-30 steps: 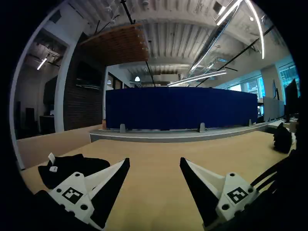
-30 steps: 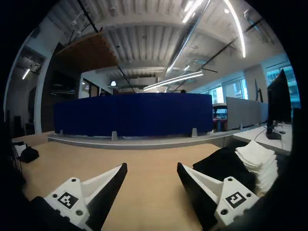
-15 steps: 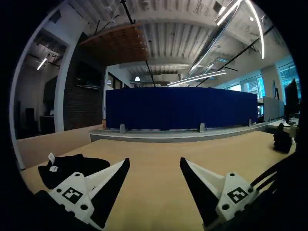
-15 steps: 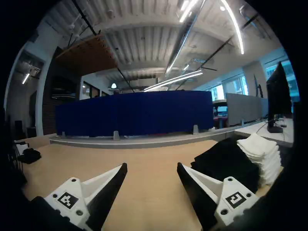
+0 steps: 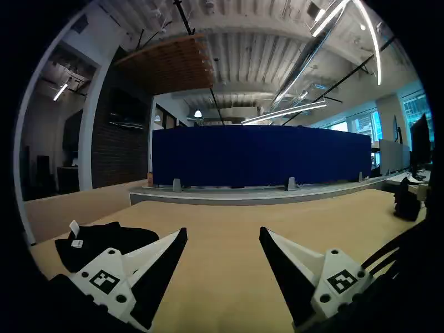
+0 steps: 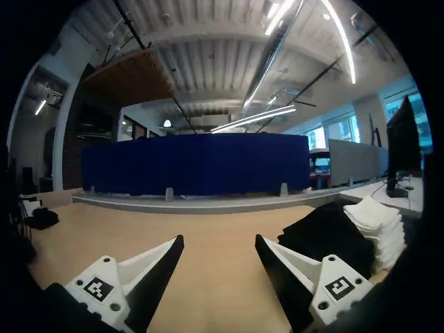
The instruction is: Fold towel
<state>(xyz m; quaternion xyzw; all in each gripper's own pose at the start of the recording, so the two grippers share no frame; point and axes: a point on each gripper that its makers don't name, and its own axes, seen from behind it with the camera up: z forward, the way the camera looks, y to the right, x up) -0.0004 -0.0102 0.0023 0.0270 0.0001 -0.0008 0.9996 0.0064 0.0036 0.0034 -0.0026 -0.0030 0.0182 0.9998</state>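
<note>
Open-plan office, with a blue partition closing off the far edge of a pale wooden tabletop. In the left gripper view the left tongs hang low over bare wood, spread wide and empty. This looks like a ready posture rather than a grasp. A loose black towel, with white tags showing, lies crumpled on the tabletop just beside and partly behind the tongs' left finger, outside the gap between the fingers. It is probably the piece to be folded, since it alone lies unfolded.

In the right gripper view the right tongs are likewise spread with nothing between them, level above the tabletop. Beyond their right finger sit a black stack and, touching it, a white stack of neatly folded towels. They are set aside at the edge, presumably as finished or spare stock. A small dark bundle far to the left may be that same loose towel.
</note>
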